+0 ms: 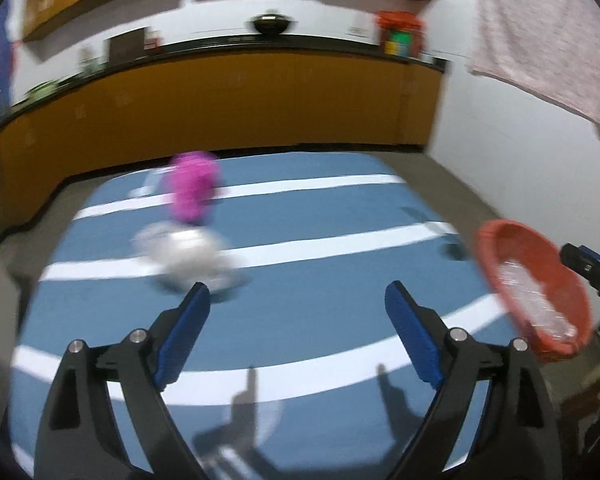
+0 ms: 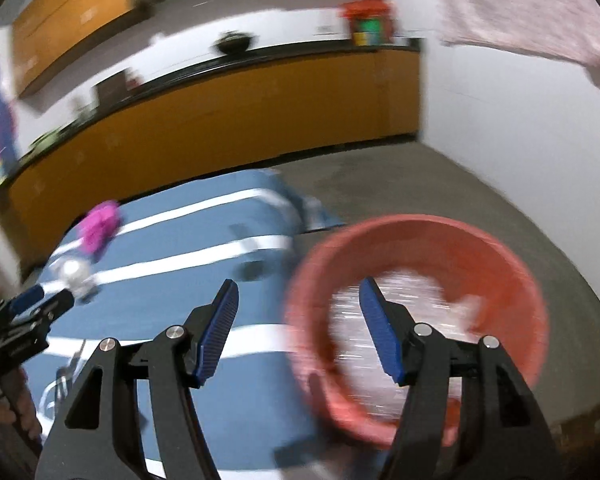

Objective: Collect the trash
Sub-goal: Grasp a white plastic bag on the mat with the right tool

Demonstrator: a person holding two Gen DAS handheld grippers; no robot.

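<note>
Just right of the wide-apart, empty left gripper (image 1: 298,300): red basin (image 1: 496,248) already holding clear plastic trash (image 1: 532,300), right gripper (image 2: 298,296) spread and empty over its rim, pink item (image 1: 192,188) and whitish wad (image 1: 184,254) ahead-left, uncollected.

The left gripper (image 1: 298,300) tilts downward with its blue-padded fingers (image 1: 188,320) spread wide apart and nothing between them. The right gripper (image 2: 298,300) also tilts downward, its jaws parted somewhat less widely and likewise gripping nothing. Each gripper shows at the edge of the other's view: the left one comes in low at the left edge of the right wrist view with part of the person's hand (image 2: 18,412) below it, and the right one shows only as a dark tip at the right edge of the left wrist view.
</note>
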